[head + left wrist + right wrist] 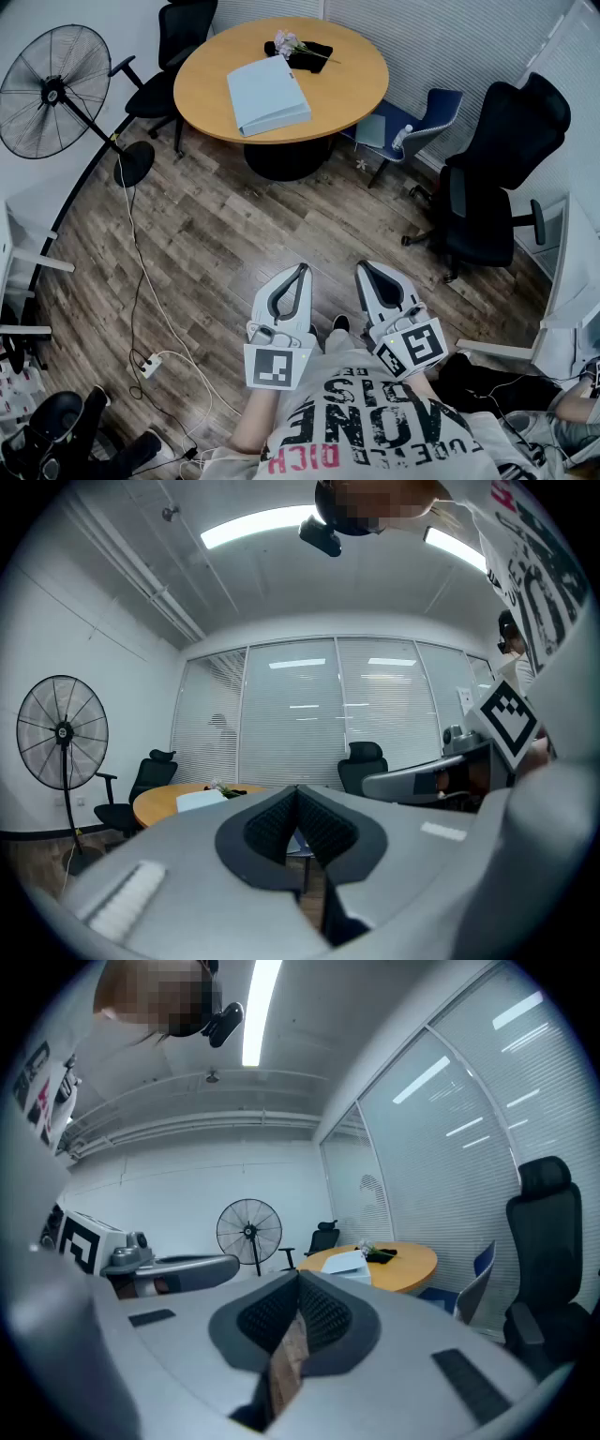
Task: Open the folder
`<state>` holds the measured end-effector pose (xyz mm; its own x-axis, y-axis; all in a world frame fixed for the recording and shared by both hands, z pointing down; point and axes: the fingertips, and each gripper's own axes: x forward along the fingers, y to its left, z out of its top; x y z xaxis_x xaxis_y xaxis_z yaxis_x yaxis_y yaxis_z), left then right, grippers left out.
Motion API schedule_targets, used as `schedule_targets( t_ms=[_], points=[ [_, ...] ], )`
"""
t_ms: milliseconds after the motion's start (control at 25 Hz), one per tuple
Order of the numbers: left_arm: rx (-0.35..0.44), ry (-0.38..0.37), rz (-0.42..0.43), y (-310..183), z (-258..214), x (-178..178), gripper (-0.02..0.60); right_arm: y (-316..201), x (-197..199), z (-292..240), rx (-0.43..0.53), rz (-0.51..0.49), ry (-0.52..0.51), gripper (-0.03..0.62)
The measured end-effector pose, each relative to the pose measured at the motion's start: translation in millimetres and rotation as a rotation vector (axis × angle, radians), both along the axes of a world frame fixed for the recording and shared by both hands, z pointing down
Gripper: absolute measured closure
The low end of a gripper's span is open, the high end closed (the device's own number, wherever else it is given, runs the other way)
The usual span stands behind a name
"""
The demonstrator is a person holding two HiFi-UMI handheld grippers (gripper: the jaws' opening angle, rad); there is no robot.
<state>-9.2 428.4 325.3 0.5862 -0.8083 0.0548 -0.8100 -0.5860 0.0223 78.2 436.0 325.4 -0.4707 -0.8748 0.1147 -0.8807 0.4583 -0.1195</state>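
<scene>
A pale blue folder [267, 96] lies closed on the round wooden table [356, 75] at the far side of the room. Both grippers are held low near the person's body, well short of the table, over the wood floor. The left gripper [302, 267] has its jaws together with nothing between them, and the right gripper [364, 265] is likewise shut and empty. In the left gripper view the shut left gripper [298, 787] faces the distant folder [200, 800]. From the right gripper view, the shut right gripper [299, 1272] has the folder [347, 1262] and table [403, 1265] far ahead.
A small bunch of flowers [286, 42] on a dark object lies behind the folder. A standing fan [54, 91] is at the left, and black office chairs [497, 178] and a blue chair [422, 117] ring the table. Cables and a power strip [150, 366] lie on the floor.
</scene>
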Motion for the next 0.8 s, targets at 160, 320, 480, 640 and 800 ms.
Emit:
schedule_targets(
  t_ms=[160, 320, 480, 640, 800],
  points=[
    [-0.001, 0.008, -0.004, 1, -1, 0, 0.571, 1, 2, 0, 0.003, 0.000, -0.003, 0.582],
    [0.003, 0.012, -0.003, 9, -2, -2, 0.571, 9, -2, -4, 0.009, -0.008, -0.003, 0.582],
    [0.008, 0.016, 0.003, 19, -5, 1, 0.571, 20, -2, -8, 0.021, -0.018, 0.003, 0.582],
    [-0.007, 0.011, -0.006, 6, -4, 24, 0.571, 6, 19, -9, 0.021, -0.042, -0.010, 0.582],
    [-0.021, 0.024, -0.015, 4, -4, 42, 0.547, 7, 33, -13, 0.049, -0.082, -0.040, 0.580]
  ],
)
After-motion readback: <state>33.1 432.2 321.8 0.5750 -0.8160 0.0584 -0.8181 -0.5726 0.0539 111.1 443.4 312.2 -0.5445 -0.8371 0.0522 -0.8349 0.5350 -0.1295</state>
